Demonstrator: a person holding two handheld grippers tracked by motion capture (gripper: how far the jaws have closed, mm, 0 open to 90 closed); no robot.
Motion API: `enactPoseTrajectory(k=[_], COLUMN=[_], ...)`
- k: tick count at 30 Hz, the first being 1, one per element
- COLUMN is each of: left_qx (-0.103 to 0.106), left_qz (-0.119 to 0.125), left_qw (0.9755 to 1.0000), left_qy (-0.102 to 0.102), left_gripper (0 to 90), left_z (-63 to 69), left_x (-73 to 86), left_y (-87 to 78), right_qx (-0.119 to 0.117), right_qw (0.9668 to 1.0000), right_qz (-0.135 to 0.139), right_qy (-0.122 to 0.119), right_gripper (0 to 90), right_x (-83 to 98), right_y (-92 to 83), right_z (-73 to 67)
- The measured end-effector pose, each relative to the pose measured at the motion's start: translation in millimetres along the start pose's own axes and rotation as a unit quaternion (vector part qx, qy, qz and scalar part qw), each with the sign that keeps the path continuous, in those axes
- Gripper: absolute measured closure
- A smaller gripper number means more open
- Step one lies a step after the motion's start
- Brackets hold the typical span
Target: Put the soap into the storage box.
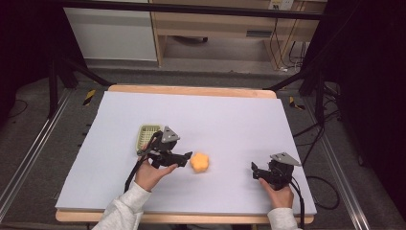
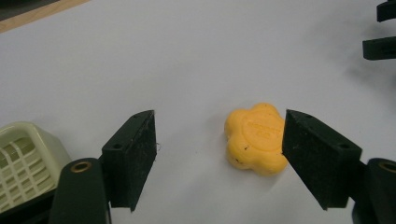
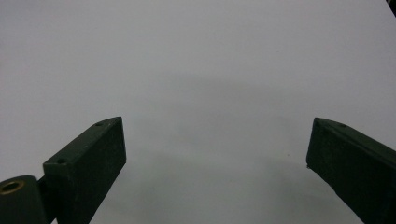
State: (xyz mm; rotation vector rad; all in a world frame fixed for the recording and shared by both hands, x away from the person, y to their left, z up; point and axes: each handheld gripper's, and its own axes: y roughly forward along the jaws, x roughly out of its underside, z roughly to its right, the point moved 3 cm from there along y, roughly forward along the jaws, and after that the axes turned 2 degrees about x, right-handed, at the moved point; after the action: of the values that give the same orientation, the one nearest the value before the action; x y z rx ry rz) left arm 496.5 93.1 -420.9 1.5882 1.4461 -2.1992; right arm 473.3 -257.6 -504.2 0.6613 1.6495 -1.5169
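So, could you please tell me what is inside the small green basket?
The green basket looks empty where its lattice floor shows in the left gripper view; the left gripper covers its near part, so that stays unseen.

Both grippers, left gripper [image 1: 186, 160] and right gripper [image 1: 254, 170], are matte black with blocky, screw-holed jaws, a brass-ringed pivot behind each jaw, grey three-cornered plates on top, trailing black cables, and pale grey sleeves [image 1: 125, 211] behind.
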Motion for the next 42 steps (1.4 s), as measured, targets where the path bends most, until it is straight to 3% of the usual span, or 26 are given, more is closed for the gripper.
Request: enactPoseTrajectory(k=[18, 42], left_qx=[0.022, 0.036], left_qz=[-0.028, -0.065], left_qw=[0.9992, 0.9969], left_qy=[0.015, 0.027], left_gripper=[23.4, 21.6], left_z=[16.5, 28.7], left_x=[-1.0, 3.5], left_y=[19.7, 44.4], right_qx=[-0.002, -0.002], right_qw=[1.0000, 1.0000], right_qz=[-0.002, -0.004], right_qy=[0.001, -0.003], right_gripper=[5.5, 5.4], right_x=[0.0, 0.0], right_y=[0.4, 0.9], right_z=[-0.1, -0.4])
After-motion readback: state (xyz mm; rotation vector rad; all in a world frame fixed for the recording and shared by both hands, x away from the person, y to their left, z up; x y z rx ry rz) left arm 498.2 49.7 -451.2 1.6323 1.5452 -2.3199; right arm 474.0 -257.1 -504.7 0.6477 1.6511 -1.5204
